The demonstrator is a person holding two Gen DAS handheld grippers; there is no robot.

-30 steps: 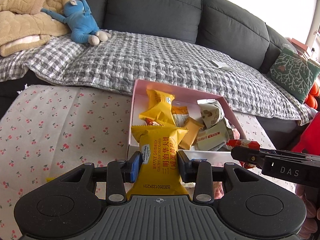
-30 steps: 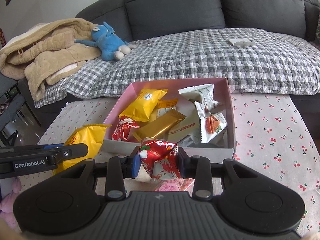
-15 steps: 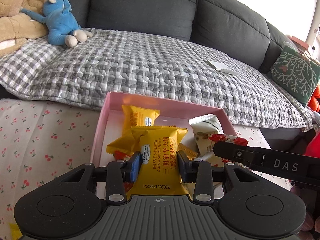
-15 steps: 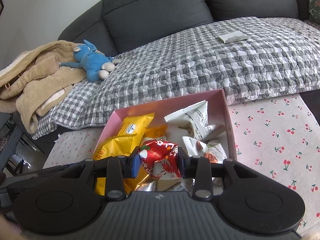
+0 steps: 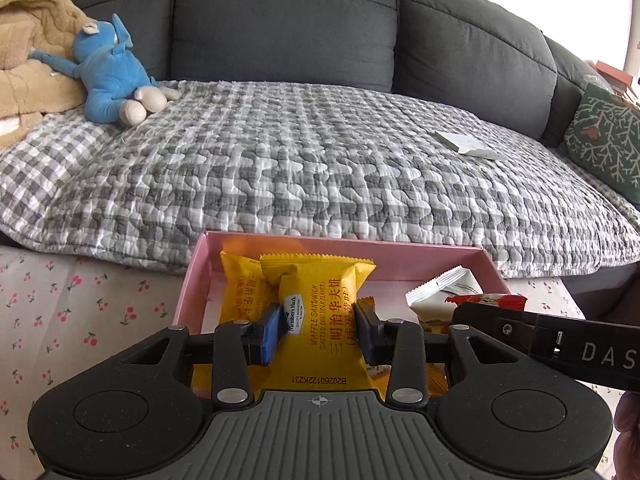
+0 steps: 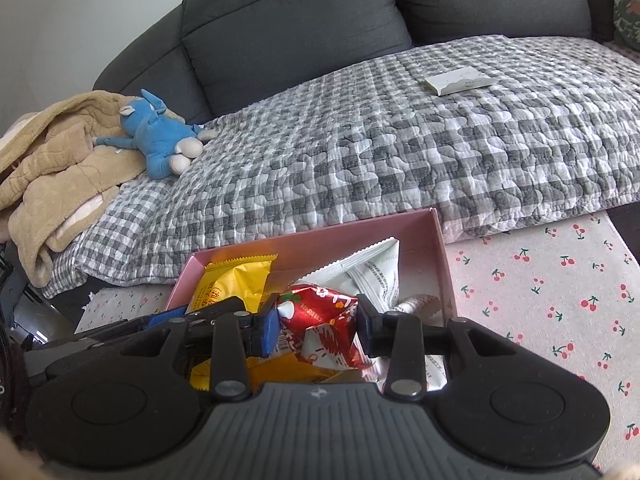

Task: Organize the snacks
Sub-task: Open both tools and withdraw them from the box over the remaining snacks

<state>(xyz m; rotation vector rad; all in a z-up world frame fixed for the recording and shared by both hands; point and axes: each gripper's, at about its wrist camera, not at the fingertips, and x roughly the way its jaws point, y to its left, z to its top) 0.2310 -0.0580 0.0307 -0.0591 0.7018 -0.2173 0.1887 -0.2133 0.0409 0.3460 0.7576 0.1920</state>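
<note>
My left gripper (image 5: 318, 330) is shut on a yellow waffle sandwich packet (image 5: 320, 320) and holds it over the pink box (image 5: 400, 254). My right gripper (image 6: 316, 326) is shut on a red and white snack packet (image 6: 320, 320) and holds it over the same pink box (image 6: 438, 248). The box holds another yellow packet (image 5: 240, 280), which also shows in the right wrist view (image 6: 232, 284), and white packets (image 6: 368, 276). The right gripper's finger crosses the left wrist view at the right (image 5: 520, 326).
The box stands on a cherry-print tablecloth (image 6: 540, 280) at the edge next to a dark sofa with a grey checked quilt (image 5: 320, 160). A blue plush toy (image 5: 108, 76), a tan blanket (image 6: 52, 168), a small white box (image 6: 460, 80) and a green cushion (image 5: 608, 140) lie on the sofa.
Both grippers have moved forward over the pink box with their packets still held. The box now sits right under both grippers.
</note>
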